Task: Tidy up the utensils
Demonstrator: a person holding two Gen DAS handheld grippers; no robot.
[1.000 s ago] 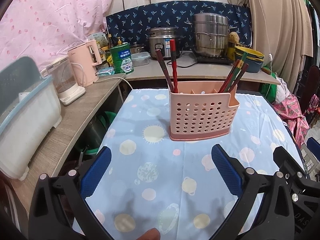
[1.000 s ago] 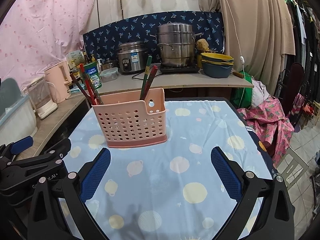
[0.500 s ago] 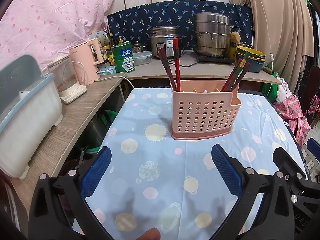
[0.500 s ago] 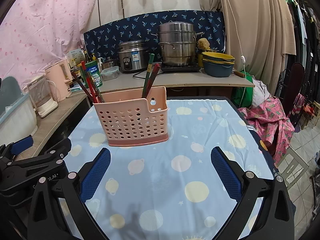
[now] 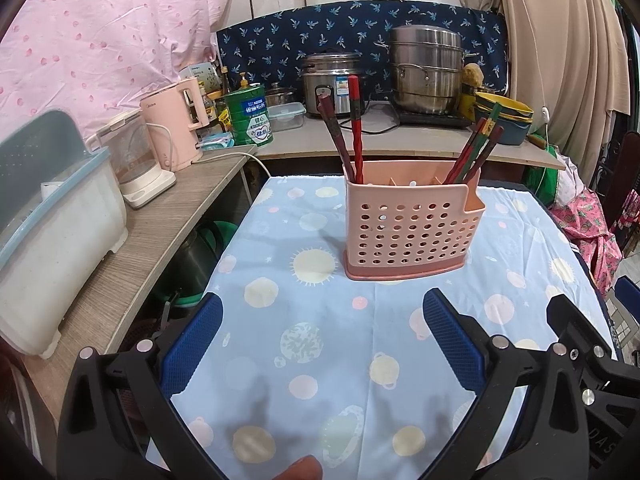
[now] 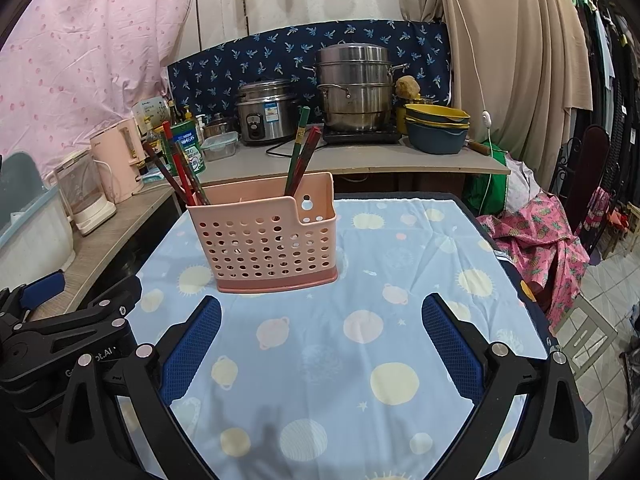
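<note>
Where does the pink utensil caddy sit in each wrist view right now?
Left wrist: pink utensil caddy right of centre, beyond the open left gripper.
Right wrist: caddy left of centre, beyond the open right gripper.
Shared landmark: steel steamer pot on the counter behind.

The bench (image 5: pixel 592 280) is covered by a pale blue cloth (image 5: pixel 320 320) printed with suns and planets. A pink perforated utensil caddy (image 5: pixel 412 232) stands upright on the cloth, toward the far end, holding chopsticks (image 5: pixel 356 128) at both sides.

Pink perforated caddy (image 5: pixel 412 232) stands upright — chopsticks (image 5: pixel 348 128) leaning in both end compartments.
</note>
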